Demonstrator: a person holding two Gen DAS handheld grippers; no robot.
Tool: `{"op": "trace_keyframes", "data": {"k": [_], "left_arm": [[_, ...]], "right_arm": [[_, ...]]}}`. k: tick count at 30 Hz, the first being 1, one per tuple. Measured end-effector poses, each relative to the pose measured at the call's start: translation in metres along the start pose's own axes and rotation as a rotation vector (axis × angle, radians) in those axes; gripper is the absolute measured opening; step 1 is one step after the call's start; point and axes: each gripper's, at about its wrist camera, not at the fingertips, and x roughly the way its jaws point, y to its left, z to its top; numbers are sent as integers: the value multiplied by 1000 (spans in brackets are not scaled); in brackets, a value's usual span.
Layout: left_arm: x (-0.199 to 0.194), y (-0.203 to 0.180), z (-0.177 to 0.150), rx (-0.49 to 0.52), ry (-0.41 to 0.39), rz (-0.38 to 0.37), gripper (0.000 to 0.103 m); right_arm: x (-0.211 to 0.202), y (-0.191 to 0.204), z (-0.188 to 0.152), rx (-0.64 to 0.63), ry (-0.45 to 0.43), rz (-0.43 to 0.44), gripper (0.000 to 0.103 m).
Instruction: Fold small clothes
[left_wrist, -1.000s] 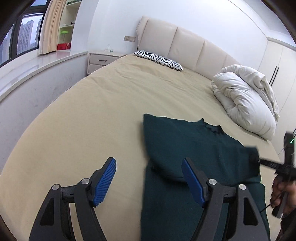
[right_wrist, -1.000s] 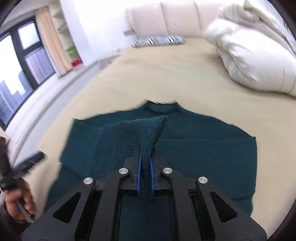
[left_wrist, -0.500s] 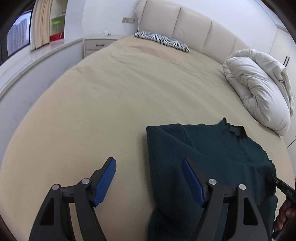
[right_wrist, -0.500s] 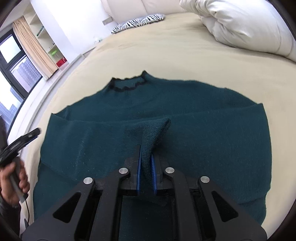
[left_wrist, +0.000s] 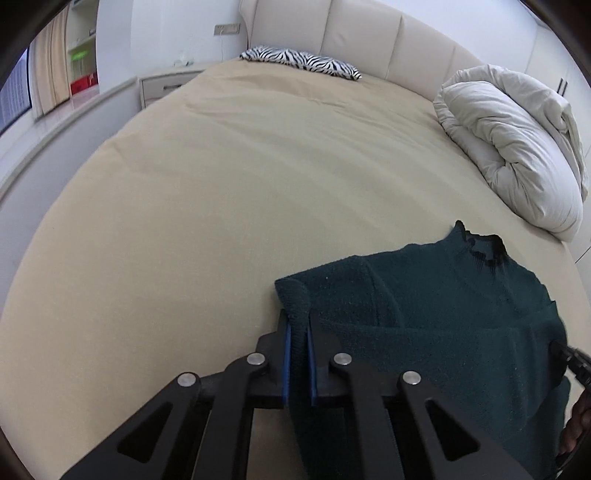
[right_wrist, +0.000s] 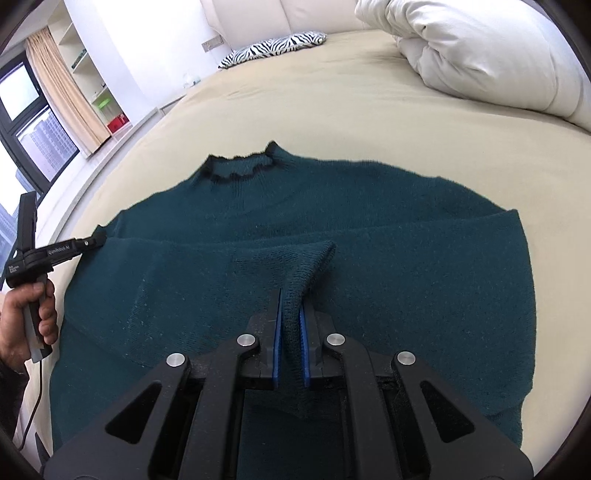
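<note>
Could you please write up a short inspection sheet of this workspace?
Surface: beige bed, sheet mostly smooth.
Job's things: dark green sweater lying flat, collar toward the headboard, one layer folded across its body.
Clutter: rolled white duvet; zebra pillow.
Grippers: left gripper shut on the sweater's edge; right gripper shut on a pinched fold.
Cables: black cable below the left hand.
Surroundings: nightstand, curtained window.

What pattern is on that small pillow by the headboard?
Black-and-white zebra stripes on the pillow, clearest in the left wrist view.
</note>
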Motion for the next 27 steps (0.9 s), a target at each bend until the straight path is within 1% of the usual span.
{"op": "trace_keyframes", "data": {"k": [3,6,9,12,14,15,17,18,19,20,21,22,23,24,25,26,27], "left_arm": [[-2,10,-2,-49,-28,-10,8],[8,20,-11,-94,-22,-17,9],[9,17,-11,-80,-28,-5,9],[10,19,-11,-85,-24,-19,9],[9,20,-12,-89,-22,-24,13],[7,21,-12,-88,-24,-25,15],[0,24,-12,-110,-26,-26,27],[-6,27,-13,-133,-27,-29,35],[-16,30,-17,-155,-40,-35,42],[-32,32,-24,-171,-80,-50,46],[-45,32,-31,-164,-113,-51,54],[-58,30,-40,-137,-139,-38,57],[-71,26,-51,-100,-163,-20,58],[-82,22,-63,-63,-174,-7,60],[-89,18,-75,-29,-171,-12,60],[-94,15,-84,-6,-164,-15,60],[-96,11,-92,21,-153,-10,60]], "right_arm": [[-6,3,3,-16,-32,-26,6],[-1,-4,7,8,-32,-43,6],[23,-19,3,64,36,-44,6],[21,-19,0,79,22,-37,6],[17,-17,0,74,16,-36,6],[16,-17,1,76,16,-33,6],[17,-20,0,85,24,-19,6],[23,-23,-1,94,49,-12,7],[25,-26,-2,108,59,3,9],[24,-29,-1,124,57,15,9],[22,-32,-1,146,59,29,10],[20,-32,-1,165,62,41,14],[18,-33,-3,184,64,60,22],[17,-34,-5,194,65,79,26],[14,-34,-7,201,57,99,33],[12,-33,-8,204,49,107,38],[11,-33,-9,209,46,112,39]]}}
